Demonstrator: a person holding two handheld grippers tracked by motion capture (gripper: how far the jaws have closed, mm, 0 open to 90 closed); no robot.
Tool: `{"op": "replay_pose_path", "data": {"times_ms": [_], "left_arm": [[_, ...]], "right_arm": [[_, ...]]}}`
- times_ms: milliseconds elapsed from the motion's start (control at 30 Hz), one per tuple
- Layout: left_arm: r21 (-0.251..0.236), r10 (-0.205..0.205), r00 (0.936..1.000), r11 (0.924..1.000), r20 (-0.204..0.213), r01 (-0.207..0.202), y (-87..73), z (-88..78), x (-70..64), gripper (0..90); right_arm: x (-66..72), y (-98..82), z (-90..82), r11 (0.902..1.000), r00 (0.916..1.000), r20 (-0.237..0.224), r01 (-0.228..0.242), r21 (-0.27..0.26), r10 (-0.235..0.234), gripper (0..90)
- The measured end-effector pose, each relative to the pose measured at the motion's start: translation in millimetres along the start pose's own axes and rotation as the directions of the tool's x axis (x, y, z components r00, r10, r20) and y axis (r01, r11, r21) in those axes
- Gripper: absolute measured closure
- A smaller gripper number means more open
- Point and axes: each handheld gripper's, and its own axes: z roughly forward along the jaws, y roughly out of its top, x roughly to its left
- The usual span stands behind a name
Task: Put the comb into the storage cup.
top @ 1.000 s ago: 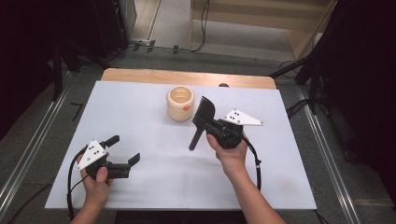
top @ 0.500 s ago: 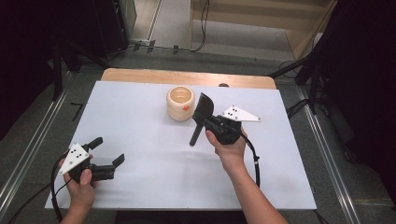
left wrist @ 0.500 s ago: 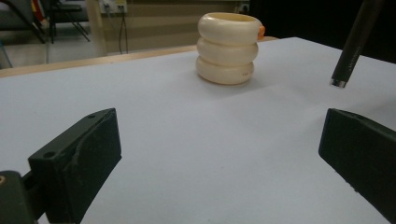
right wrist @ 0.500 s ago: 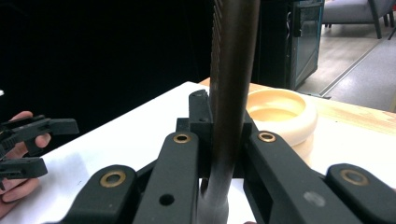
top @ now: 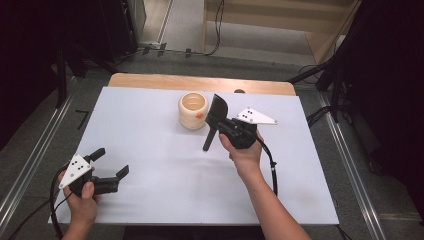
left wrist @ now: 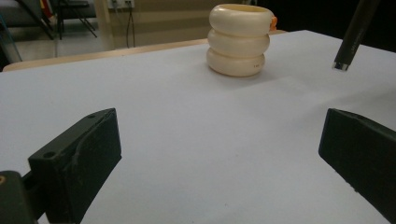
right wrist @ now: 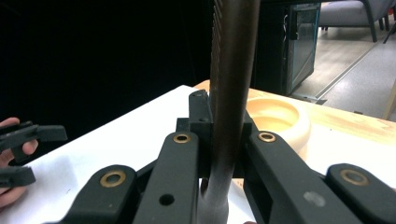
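Observation:
A black spatula [top: 218, 108] hangs tilted above the white table, blade up and handle end [left wrist: 351, 35] pointing down. My right gripper [top: 227, 126] is shut on its handle [right wrist: 231, 84], just right of a cream ribbed pot [top: 193, 110]. The pot stands upright at the back middle and has a small orange piece [top: 199, 115] at its rim. My left gripper [top: 114, 161] is open near the front left of the table, holding nothing. The left gripper view faces the pot [left wrist: 239, 39] across bare table between the wide-apart jaws [left wrist: 219, 154].
The white table top [top: 165, 175] ends in a wooden strip [top: 200, 82] at the back. Metal rails [top: 30, 165] run along the floor on both sides. The left hand and its gripper [right wrist: 25, 154] sit at the left edge of the right gripper view.
My left gripper moved left toward the table's front left corner, still open. The right gripper carried the spatula slightly farther back, closer to the pot.

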Motion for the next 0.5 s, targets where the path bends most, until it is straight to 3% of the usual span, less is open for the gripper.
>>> {"op": "replay_pose_path", "data": {"times_ms": [133,300,500], "left_arm": [[0.001,0.014,0.9999,0.9999,0.001,-0.014,-0.4,0.9,-1.5,0.0],[-0.025,-0.025,0.9997,0.9994,-0.006,0.025,-1.1,-1.9,2.8,0.0],[-0.008,-0.002,1.0000,1.0000,-0.004,0.002,-1.0,-0.5,0.3,0.0]], "right_arm": [[-1.2,4.0,3.4,1.0000,1.0000,0.003,0.004,-0.005,-0.004,83.3],[-3.2,10.6,6.6,0.9999,1.0000,0.006,0.005,-0.013,-0.005,83.3],[-8.2,16.9,9.3,0.9998,0.9999,0.010,0.002,-0.019,-0.002,83.3]]}}
